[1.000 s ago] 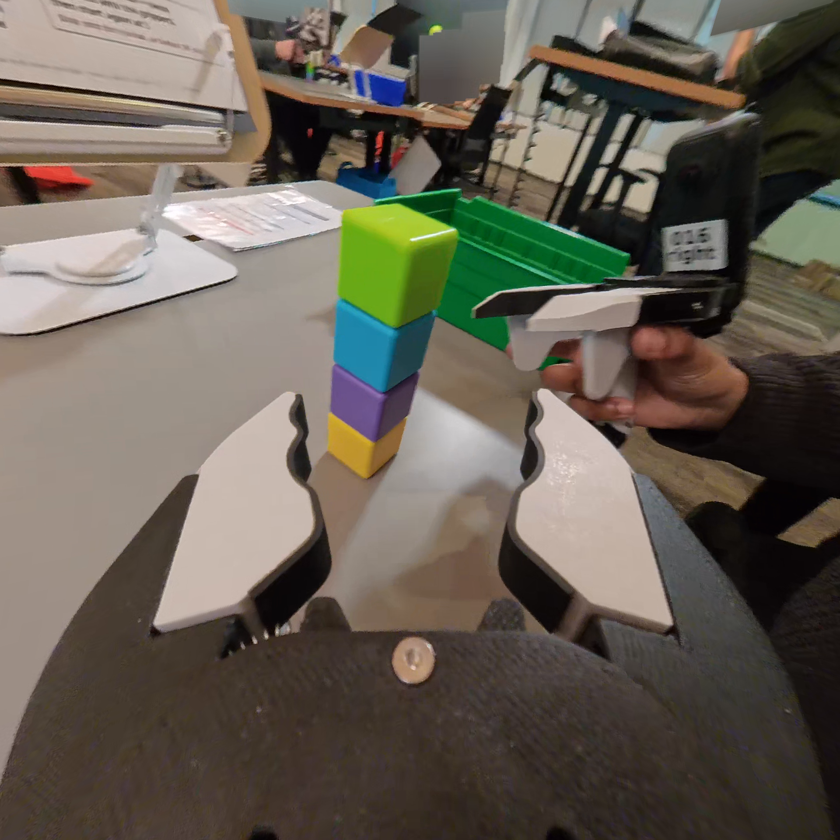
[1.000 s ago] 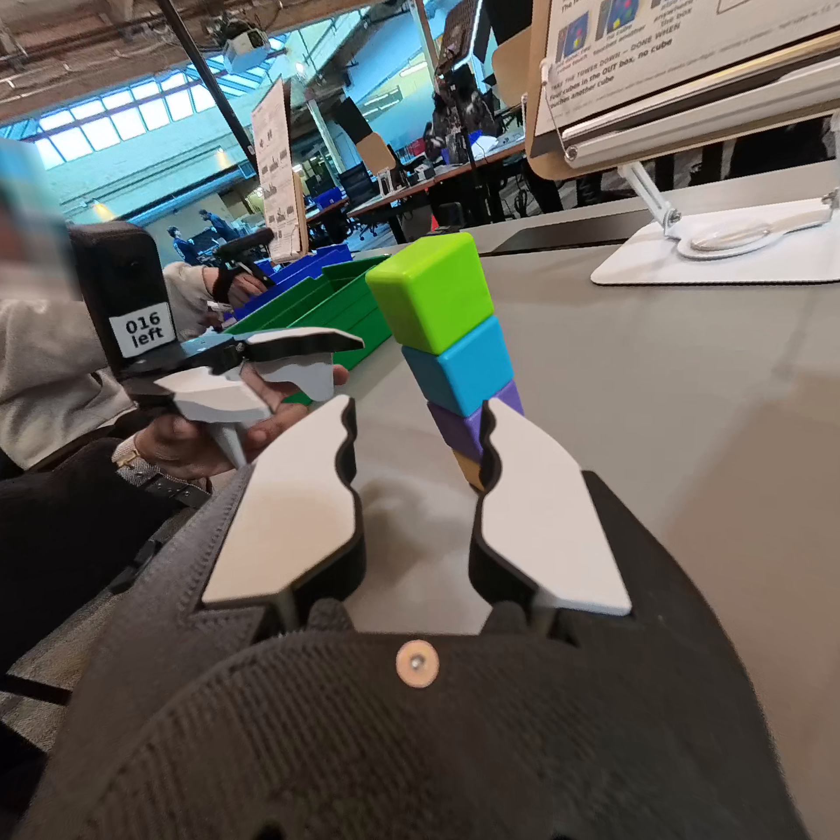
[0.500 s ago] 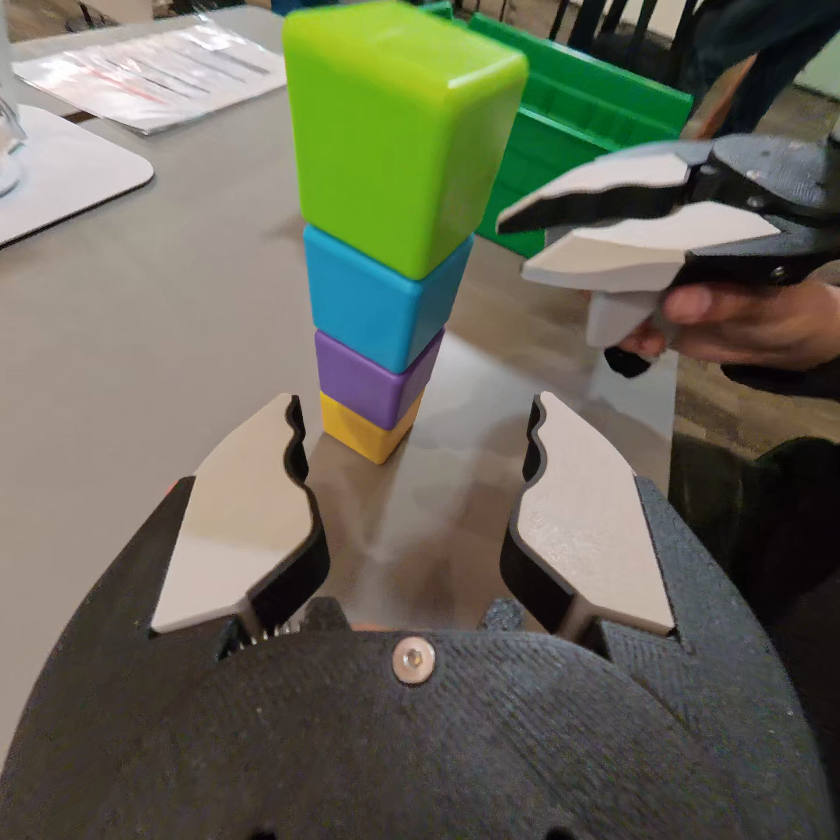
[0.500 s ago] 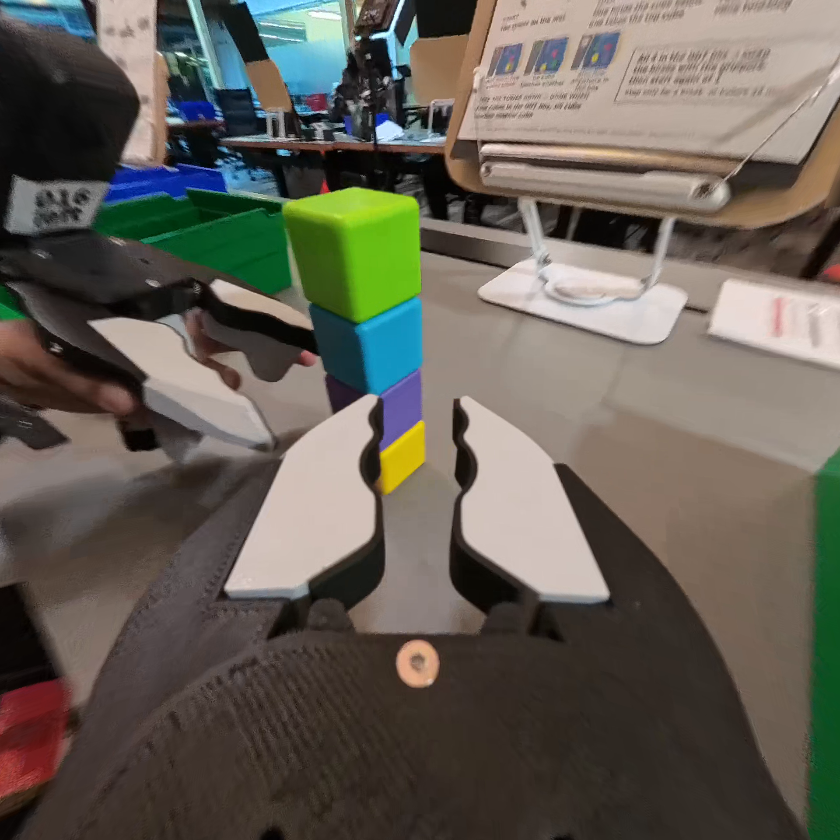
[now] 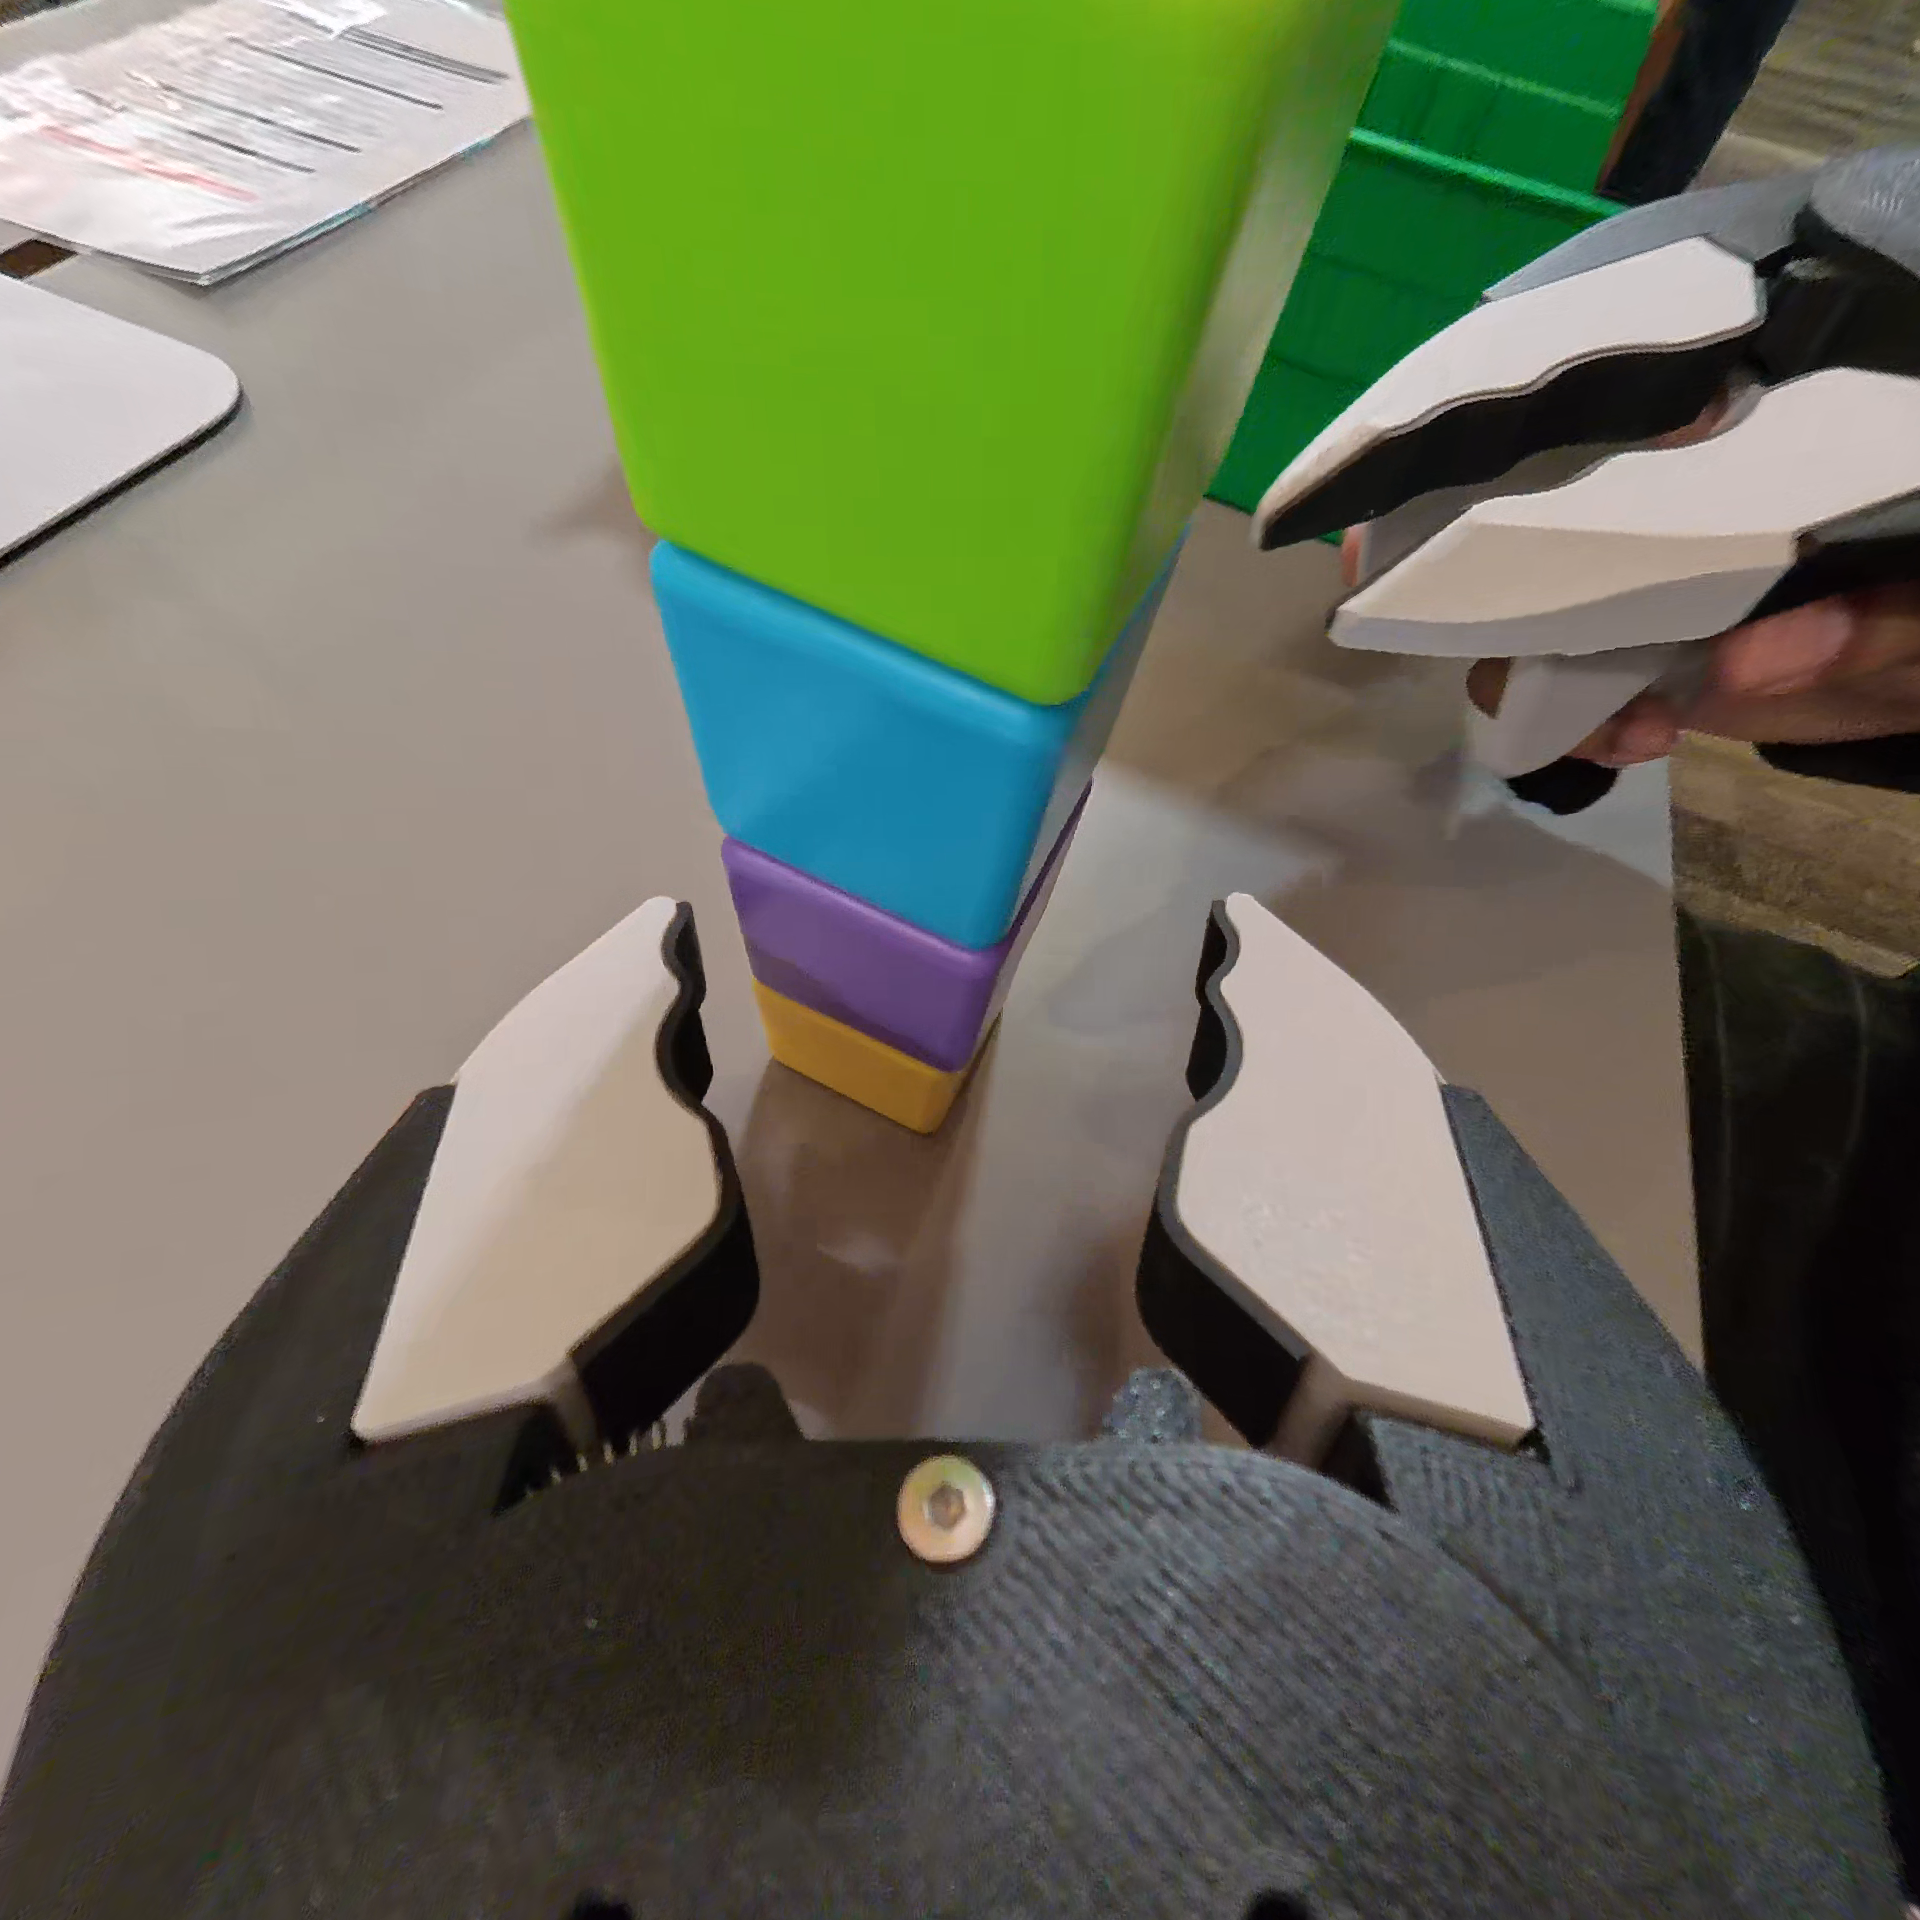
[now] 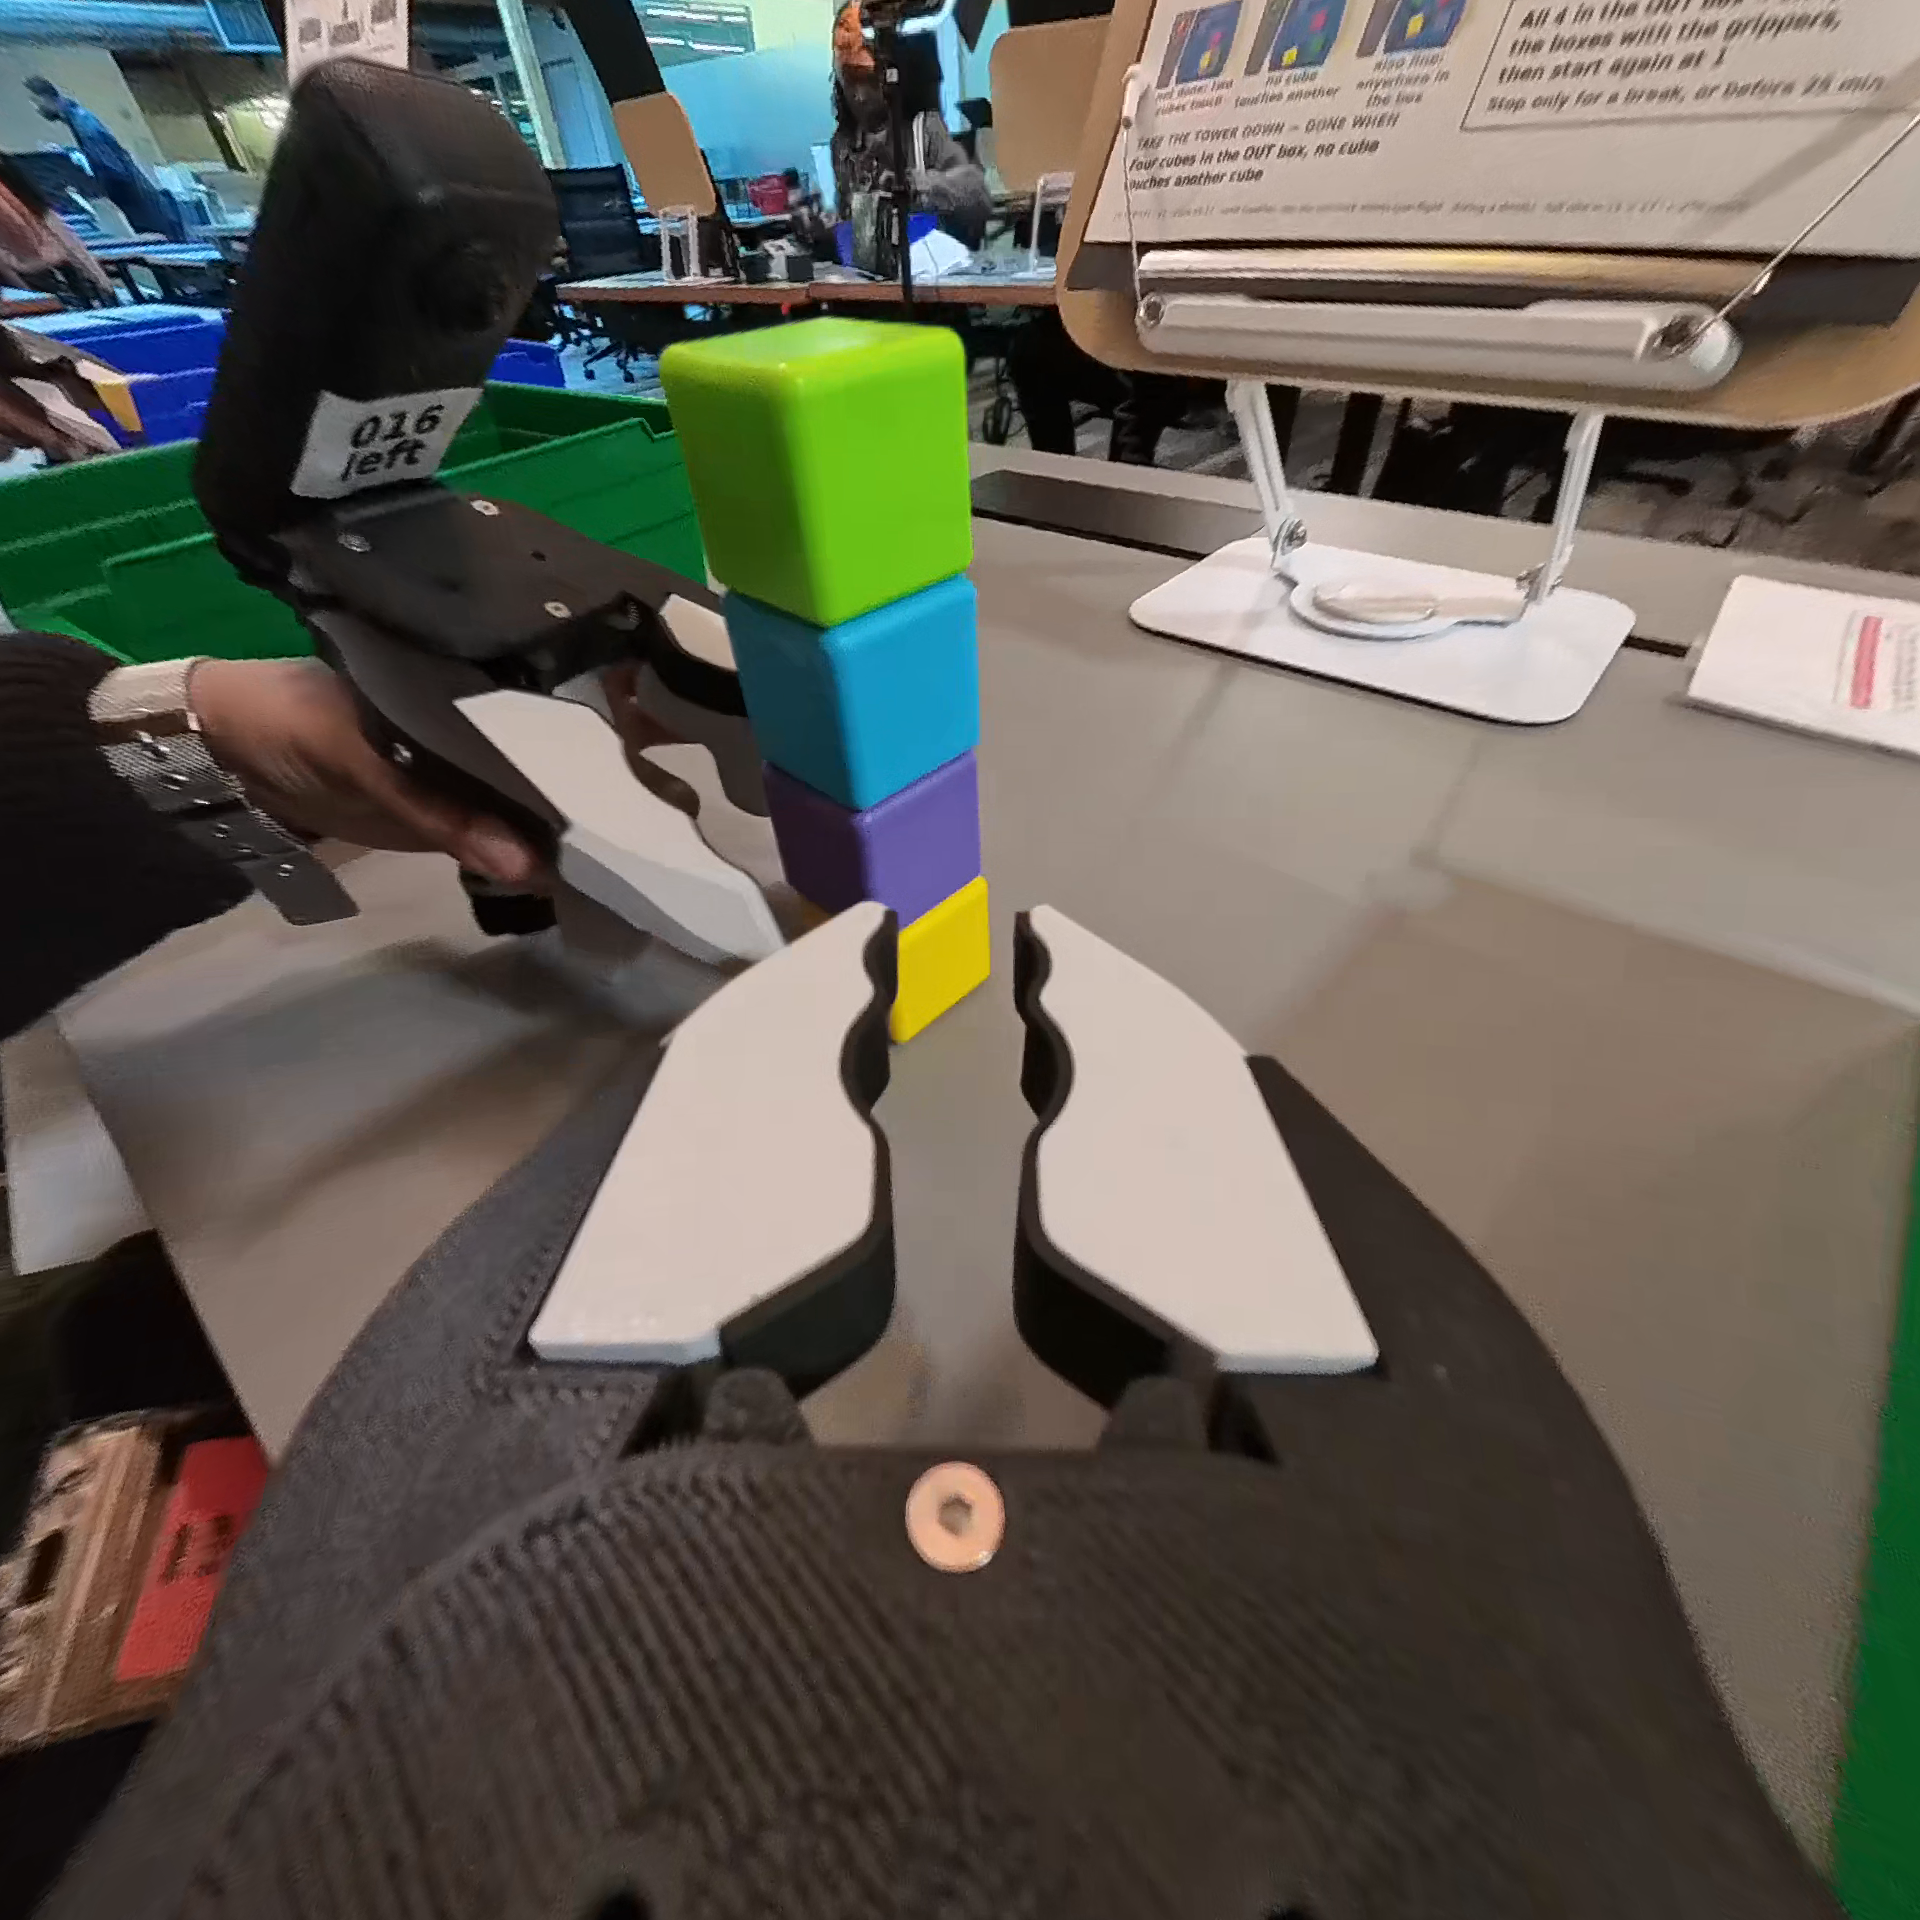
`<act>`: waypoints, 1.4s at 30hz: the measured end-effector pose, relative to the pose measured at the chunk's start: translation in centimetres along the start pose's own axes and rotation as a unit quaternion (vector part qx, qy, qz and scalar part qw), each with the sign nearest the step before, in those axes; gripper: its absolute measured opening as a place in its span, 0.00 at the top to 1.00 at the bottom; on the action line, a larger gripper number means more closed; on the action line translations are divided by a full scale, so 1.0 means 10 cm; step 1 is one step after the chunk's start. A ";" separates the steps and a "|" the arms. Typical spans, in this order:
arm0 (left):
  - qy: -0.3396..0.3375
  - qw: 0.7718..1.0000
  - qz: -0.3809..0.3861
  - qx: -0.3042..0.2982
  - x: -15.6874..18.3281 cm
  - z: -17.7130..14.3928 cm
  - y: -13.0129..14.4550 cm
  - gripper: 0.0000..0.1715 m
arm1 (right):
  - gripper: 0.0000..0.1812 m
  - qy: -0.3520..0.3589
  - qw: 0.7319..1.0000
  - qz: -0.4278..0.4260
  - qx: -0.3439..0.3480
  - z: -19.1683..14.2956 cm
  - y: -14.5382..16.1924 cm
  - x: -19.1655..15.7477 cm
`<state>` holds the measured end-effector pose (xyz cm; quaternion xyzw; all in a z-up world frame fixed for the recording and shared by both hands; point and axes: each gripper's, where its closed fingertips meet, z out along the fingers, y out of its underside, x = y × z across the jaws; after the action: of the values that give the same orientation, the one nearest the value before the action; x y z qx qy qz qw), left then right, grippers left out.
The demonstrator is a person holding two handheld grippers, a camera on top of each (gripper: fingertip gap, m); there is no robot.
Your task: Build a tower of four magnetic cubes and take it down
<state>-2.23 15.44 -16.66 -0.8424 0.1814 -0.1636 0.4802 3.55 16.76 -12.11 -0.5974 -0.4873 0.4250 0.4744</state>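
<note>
A tower of four magnetic cubes stands upright on the grey counter (image 6: pixel 1351 883): yellow cube (image 6: pixel 940 956) at the base, purple cube (image 6: pixel 883 831) on it, blue cube (image 6: pixel 857 691) above, green cube (image 6: pixel 821 462) on top. The left hand-held gripper (image 5: pixel 951 971) is released, fingers spread wide, tips flanking the tower's base without contact. The right hand-held gripper (image 6: pixel 951 961) is parted narrowly, grasping nothing, tips just short of the yellow cube. A green bin (image 6: pixel 156 561) sits behind the tower. A document stand (image 6: pixel 1382 623) and a paper sheet (image 6: pixel 1808 665) rest farther off on the counter.
</note>
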 end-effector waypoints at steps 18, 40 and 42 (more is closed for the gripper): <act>-0.012 0.999 -0.035 0.000 -0.08 -0.03 0.08 0.63 | 0.88 -0.063 0.995 0.070 -0.018 0.03 0.03 -0.24; 0.035 0.998 -0.041 -0.045 0.09 -0.04 0.24 0.76 | 0.88 -0.085 0.987 0.131 -0.040 0.10 0.10 -0.26; 0.050 0.997 -0.039 -0.052 0.15 -0.03 0.26 0.80 | 0.88 -0.084 0.987 0.131 -0.041 0.10 0.10 -0.26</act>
<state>-1.45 13.31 -18.58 -0.8636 0.1799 -0.2143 0.4195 2.36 14.27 -13.16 -0.6372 -0.4601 0.5120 0.3465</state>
